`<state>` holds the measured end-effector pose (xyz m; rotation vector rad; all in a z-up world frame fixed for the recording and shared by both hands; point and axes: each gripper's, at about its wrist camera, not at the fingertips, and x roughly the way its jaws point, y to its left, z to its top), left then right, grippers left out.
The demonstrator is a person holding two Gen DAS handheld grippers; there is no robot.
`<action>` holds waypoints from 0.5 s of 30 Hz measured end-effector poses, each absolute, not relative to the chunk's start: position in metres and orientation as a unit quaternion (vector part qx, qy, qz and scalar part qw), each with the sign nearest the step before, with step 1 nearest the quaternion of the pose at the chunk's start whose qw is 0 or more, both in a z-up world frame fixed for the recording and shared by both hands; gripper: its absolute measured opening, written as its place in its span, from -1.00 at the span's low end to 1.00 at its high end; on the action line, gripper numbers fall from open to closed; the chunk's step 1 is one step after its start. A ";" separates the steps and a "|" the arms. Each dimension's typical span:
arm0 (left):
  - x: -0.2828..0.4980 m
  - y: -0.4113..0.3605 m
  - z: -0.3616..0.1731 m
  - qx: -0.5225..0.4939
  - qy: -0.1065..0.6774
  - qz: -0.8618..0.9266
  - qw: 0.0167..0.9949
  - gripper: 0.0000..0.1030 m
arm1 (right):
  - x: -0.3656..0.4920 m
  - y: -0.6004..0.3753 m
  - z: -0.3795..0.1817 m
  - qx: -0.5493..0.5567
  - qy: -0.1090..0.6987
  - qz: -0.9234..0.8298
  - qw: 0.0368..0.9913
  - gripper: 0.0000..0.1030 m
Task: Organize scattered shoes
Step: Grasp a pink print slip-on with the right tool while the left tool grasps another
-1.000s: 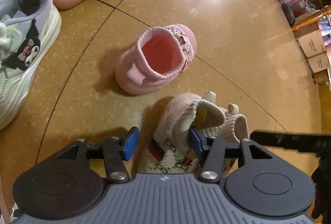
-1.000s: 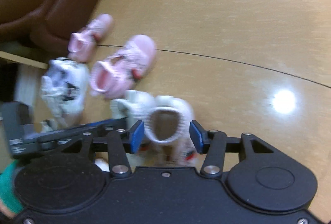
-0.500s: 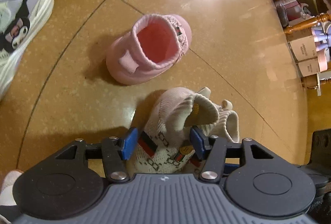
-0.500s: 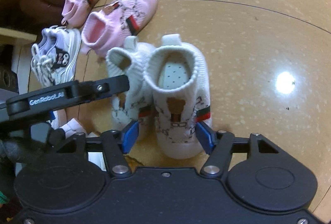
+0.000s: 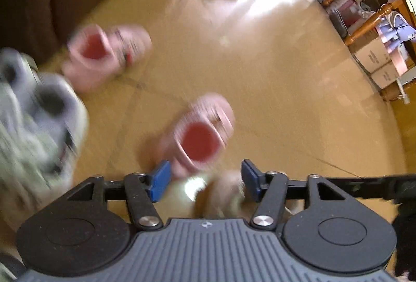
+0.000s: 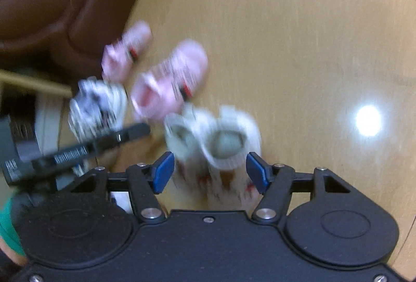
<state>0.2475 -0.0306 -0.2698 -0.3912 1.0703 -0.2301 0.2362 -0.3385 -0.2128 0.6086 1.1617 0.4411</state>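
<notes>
Cream knit shoes, two of them, stand side by side on the tan floor, cuffs up, heels toward us: the left cream shoe touching the right cream shoe. We read this as a finished pair, which explains why both tools stand free. The right gripper has its jaws spread wide, pads clear of the knit; the left gripper has just been opening, with only a blurred cream cuff showing low between its blue pads, no contact evident. Ahead, the near pink shoe and the far pink shoe sit well apart, not yet paired. A grey-white sneaker lies beside them. Heavy motion blur; finer detail unreadable.
</notes>
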 end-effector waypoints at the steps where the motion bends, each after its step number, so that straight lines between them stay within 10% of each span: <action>1: 0.252 -0.024 -0.265 -0.176 0.496 -0.099 0.844 0.28 | 0.241 -0.332 -0.206 0.280 0.524 0.205 0.778 0.24; 15: 0.303 0.048 -0.259 -0.179 0.446 -0.043 0.876 0.31 | 0.291 -0.248 -0.187 0.143 0.481 0.208 0.839 0.25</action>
